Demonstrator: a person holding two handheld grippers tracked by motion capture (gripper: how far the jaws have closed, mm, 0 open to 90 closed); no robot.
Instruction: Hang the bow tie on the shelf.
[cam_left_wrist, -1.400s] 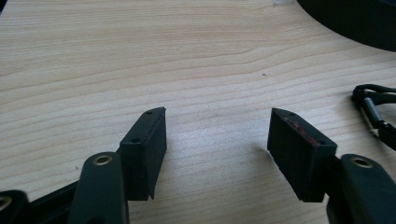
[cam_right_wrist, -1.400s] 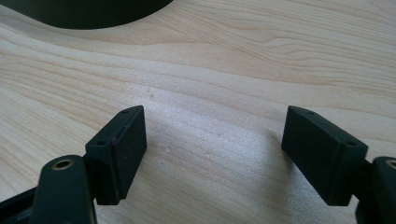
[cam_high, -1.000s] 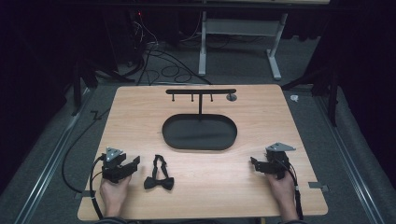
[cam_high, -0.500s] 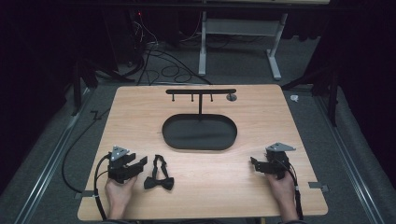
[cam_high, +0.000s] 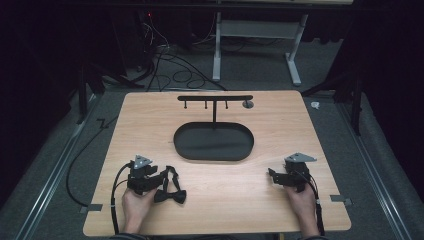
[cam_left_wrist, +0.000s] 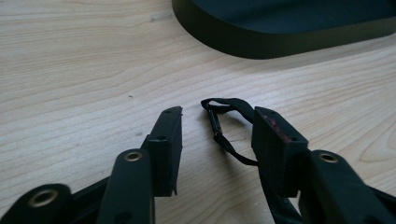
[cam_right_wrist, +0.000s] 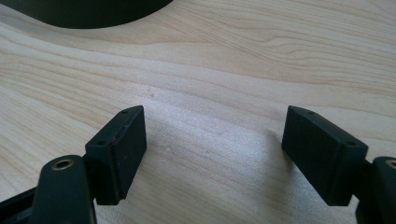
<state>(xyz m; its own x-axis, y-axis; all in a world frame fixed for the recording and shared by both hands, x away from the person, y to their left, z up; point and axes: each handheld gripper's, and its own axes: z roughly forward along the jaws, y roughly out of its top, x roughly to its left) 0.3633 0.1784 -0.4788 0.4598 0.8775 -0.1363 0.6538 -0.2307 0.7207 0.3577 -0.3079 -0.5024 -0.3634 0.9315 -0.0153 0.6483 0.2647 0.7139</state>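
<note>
Down at the near left of the wooden table (cam_high: 300, 130), the left gripper (cam_high: 159, 179) rests low over the black bow tie (cam_high: 170, 192), its jaws parted moderately. From the left gripper view, the bow tie's thin strap (cam_left_wrist: 224, 128) loops on the wood in the gap between them, passing right against the right-hand jaw, and nothing is clamped. Near the right edge, the right gripper (cam_high: 272, 175) sits on bare wood with its jaws spread wide and holding nothing. Between and beyond both hands stands the black oval tray (cam_high: 215, 150), with a T-shaped hook stand (cam_high: 215, 98) rising from its far side.
</note>
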